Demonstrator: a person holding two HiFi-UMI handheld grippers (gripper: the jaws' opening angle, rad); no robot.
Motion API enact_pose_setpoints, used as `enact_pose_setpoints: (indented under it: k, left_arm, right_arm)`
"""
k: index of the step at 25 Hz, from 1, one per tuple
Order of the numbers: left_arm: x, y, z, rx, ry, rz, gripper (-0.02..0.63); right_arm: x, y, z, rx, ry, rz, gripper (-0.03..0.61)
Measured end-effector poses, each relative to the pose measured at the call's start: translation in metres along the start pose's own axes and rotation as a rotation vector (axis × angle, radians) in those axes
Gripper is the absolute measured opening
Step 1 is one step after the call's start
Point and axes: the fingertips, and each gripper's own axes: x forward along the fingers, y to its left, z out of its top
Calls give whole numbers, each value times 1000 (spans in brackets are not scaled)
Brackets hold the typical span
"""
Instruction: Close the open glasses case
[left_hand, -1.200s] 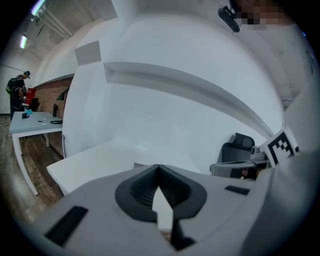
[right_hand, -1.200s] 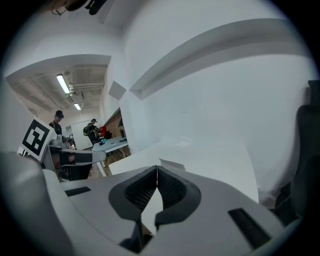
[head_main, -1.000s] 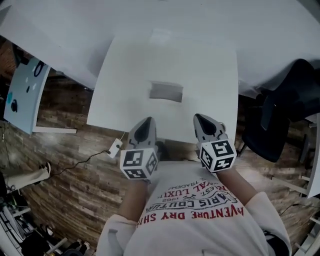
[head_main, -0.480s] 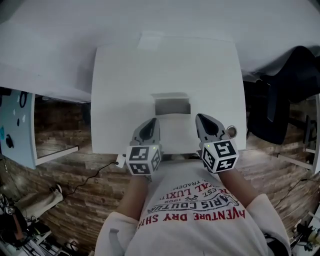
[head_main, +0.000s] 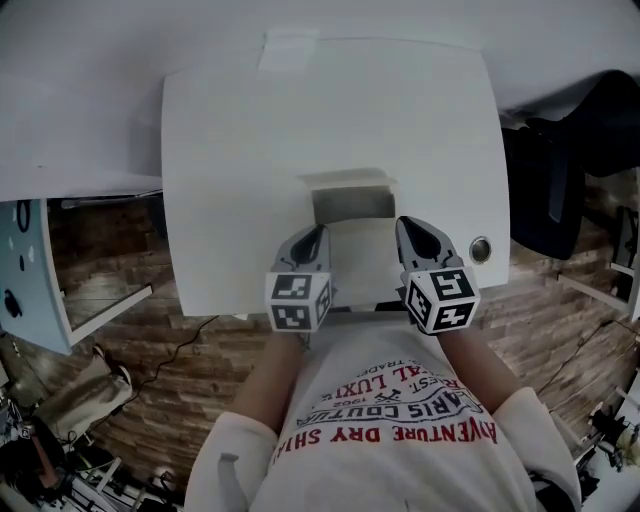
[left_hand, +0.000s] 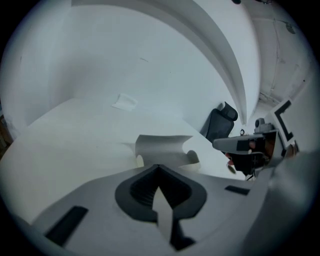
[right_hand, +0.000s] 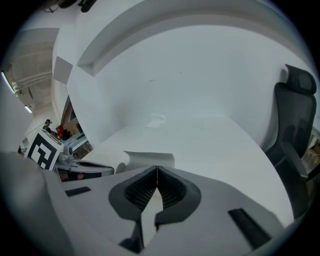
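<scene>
The open glasses case (head_main: 352, 205) sits mid-table on the white table (head_main: 230, 160), its grey lid standing up and its pale base toward me. My left gripper (head_main: 314, 233) is shut and empty, its tip just left of the case's near end. At the case's right, my right gripper (head_main: 408, 226) is shut and empty too. In the left gripper view the case (left_hand: 163, 149) stands right beyond the closed jaws. The right gripper view shows the case (right_hand: 148, 159) just past its closed jaws, with the left gripper (right_hand: 80, 167) beside it.
A white slip (head_main: 288, 50) lies at the table's far edge. A round cable hole (head_main: 481, 249) is near the right front corner. A black office chair (head_main: 570, 160) stands to the right. A light blue board (head_main: 25, 270) stands on the wood floor at left.
The head view has moved in over the table. Both grippers have advanced from the table's front edge to either side of the case. Their jaws stayed shut.
</scene>
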Motion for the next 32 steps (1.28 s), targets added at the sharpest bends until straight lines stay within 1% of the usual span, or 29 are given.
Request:
enact_pose_setpoints:
  k: [3,5,8,12,17,22,26,32]
  left_arm:
    - [8,6,-7,-2,21,-5,-2]
    - [10,7,-11,-23,32,-20,-2]
    - [11,7,-12,-49,26,-39,-2]
    - [11,8,-11,-37,24,-49,-2]
    - [11,7,-13,-25,43,-60,-2]
    - [11,7,-14,-21,41,-59,-2]
    - [10,6,-13,-19,37,-62,-2]
    - [9,8,-12,-21,26,-56,-2]
  right_arm:
    - [11,-4,0,-5,5,-18,12]
    - [17,-8,6,-7,-7,-35,12]
    - [26,-12,19,-7,-27,-44,12]
    - [44,-11,32,-17,-14,-29,12]
    - [62,-12,41,-41,-21,-56,12]
    - [71,-14,40,7,-3,-52,12]
    - [72,-15,34,-1,21,-62,12]
    - [71,-13,31,37,6,-55,12]
